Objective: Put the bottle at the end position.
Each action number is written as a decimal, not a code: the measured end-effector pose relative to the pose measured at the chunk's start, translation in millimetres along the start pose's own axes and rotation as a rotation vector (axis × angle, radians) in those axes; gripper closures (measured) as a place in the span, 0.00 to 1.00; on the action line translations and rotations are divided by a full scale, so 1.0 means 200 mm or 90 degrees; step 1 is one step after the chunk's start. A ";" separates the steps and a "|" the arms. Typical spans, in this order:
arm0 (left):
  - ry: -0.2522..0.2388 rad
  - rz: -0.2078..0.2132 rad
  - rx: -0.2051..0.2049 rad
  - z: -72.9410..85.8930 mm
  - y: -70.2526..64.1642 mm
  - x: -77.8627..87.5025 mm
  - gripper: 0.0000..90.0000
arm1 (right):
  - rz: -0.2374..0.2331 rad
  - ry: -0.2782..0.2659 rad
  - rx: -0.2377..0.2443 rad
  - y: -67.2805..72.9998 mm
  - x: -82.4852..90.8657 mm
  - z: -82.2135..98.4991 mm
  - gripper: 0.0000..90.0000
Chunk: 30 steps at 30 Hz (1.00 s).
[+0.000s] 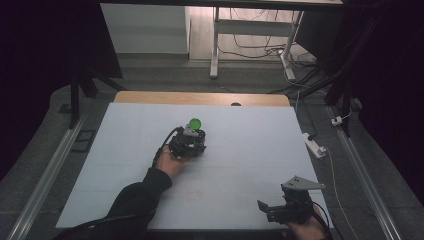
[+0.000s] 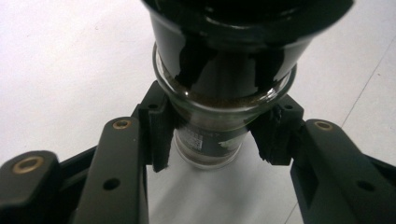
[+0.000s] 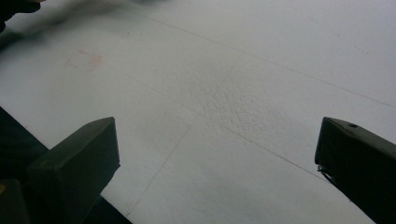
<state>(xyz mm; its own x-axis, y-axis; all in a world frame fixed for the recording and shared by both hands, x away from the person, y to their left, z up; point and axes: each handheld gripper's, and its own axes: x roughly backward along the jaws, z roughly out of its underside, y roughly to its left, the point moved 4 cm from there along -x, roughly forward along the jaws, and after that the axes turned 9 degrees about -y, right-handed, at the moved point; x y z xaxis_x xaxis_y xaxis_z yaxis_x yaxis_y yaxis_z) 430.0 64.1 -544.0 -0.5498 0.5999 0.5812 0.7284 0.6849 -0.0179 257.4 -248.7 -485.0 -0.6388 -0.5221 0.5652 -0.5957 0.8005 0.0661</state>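
Observation:
A glass bottle (image 2: 210, 145) with dark contents and a small label stands on the white table (image 1: 250, 145). In the high view the bottle's green cap (image 1: 195, 123) shows just beyond my left gripper (image 1: 188, 141). In the left gripper view the left gripper (image 2: 214, 135) is shut on the bottle, its black pads (image 2: 161, 130) pressing both sides of the narrow glass part below a wider rim. My right gripper (image 1: 270, 209) rests near the table's front right edge. Seen in the right gripper view, the right gripper (image 3: 217, 158) is open over bare table with nothing between its jaws.
A wooden strip (image 1: 200, 98) borders the table's far edge. A white power strip (image 1: 314, 144) and cables lie on the floor to the right. A white desk frame (image 1: 250, 30) stands beyond. A faint reddish mark (image 3: 84, 59) is on the table surface.

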 end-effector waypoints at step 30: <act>-0.021 -0.002 0.004 -0.02 0.02 0.04 0.41 | -0.002 0.004 -0.002 0.00 0.00 0.00 0.00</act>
<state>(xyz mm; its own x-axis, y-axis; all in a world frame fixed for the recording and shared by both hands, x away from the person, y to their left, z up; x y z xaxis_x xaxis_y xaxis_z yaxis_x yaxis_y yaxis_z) 429.8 69.3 -536.5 -0.5648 0.6116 0.5540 0.7248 0.6887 -0.0213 257.6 -248.2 -485.4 -0.6340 -0.5231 0.5696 -0.5967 0.7994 0.0700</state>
